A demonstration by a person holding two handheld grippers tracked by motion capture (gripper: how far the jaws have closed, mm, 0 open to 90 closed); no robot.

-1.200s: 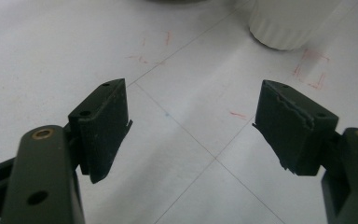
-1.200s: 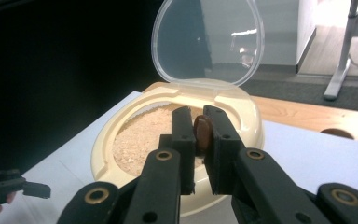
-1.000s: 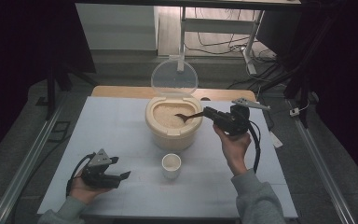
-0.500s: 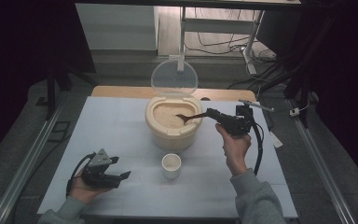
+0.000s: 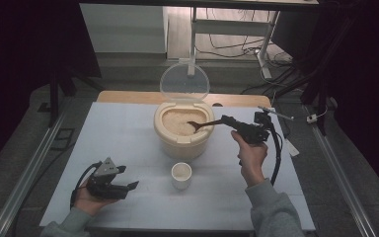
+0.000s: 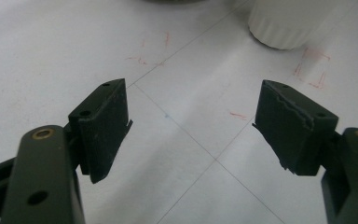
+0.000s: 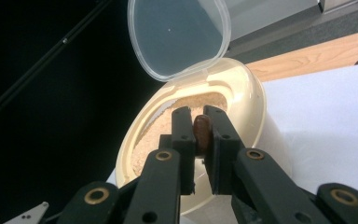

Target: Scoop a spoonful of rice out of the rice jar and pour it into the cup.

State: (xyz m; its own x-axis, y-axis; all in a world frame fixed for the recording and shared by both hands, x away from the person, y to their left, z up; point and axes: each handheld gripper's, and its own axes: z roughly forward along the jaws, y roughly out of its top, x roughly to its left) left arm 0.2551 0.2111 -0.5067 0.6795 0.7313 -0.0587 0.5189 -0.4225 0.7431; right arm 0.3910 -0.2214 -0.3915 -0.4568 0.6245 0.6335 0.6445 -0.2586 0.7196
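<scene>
A: Where was the right hand-held gripper (image 5: 229, 121)?

B: Raised over the right edge of the cream container (image 5: 182, 132), held by the person's right hand (image 5: 249, 154). Its jaws were closed on the handle of a dark brown spoon (image 5: 205, 124). In the right gripper view the handle end sat pinched between the two black jaws, right hand-held gripper (image 7: 200, 129).

A: Spoon position?

B: It reached left from the jaws, bowl end over the tan grain (image 5: 177, 122) inside the container. Couldn't tell if the bowl touched the grain or carried any.

A: Container state?

B: Standing mid-desk, clear lid (image 5: 184, 81) hinged up at the far side, upright. Grain filled the opening, well up toward the rim. Same lid in the right gripper view, clear lid (image 7: 179, 35), above the cream rim.

A: Left side?

B: Left hand-held gripper (image 5: 131, 186) was low at the near-left of the white desk (image 5: 118, 133), in the person's left hand (image 5: 88, 199), grey three-cornered plate on top. Jaws wide apart, nothing between them. The left gripper view showed both pads spread over bare desk surface, with faint red pen marks (image 6: 312, 67) and thin grid lines.

A: Anything else on the desk?

B: A small white cup (image 5: 181, 175) just in front of the container, between the two hands. Its ribbed base showed at the top of the left gripper view, small white cup (image 6: 284, 21). Apart from both grippers.
</scene>
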